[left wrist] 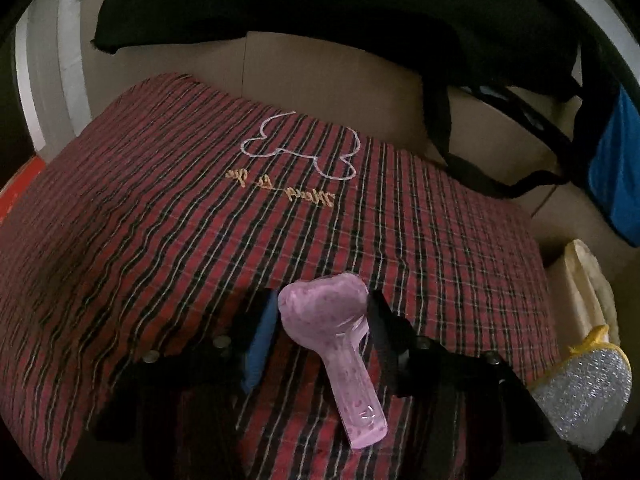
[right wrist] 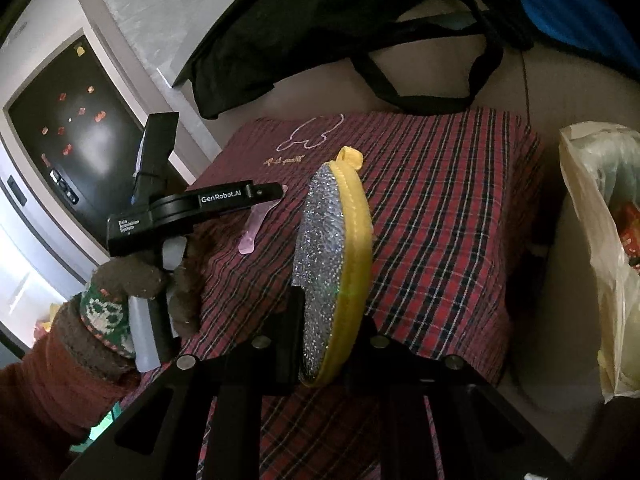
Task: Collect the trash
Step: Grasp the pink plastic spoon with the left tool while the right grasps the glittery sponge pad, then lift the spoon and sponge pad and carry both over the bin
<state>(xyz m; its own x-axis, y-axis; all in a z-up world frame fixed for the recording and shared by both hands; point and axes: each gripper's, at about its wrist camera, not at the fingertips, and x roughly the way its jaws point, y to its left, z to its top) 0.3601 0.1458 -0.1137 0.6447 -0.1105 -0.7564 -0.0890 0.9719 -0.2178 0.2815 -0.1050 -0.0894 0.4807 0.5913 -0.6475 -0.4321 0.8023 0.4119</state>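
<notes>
Silver glitter covers the flat heart-shaped scrubbing pad with yellow trim point(right wrist: 336, 256), and the right gripper point(right wrist: 320, 320) pinches it firmly at the lower end, so it stands on its edge above the red checked cloth point(right wrist: 440, 220). The left gripper point(left wrist: 320, 320) has its jaws spread, and the pink translucent plastic spoon with a heart-shaped bowl point(left wrist: 332, 344) lies on the cloth between them (its bowl seems to touch the right finger, but I cannot tell if it is pressed). A gloved hand point(right wrist: 136, 284) holds this left tool. Farther back lies a black fabric bag with long straps point(right wrist: 328, 20), and at the right a pale plastic bag point(right wrist: 592, 216) stands beside the cloth.
</notes>
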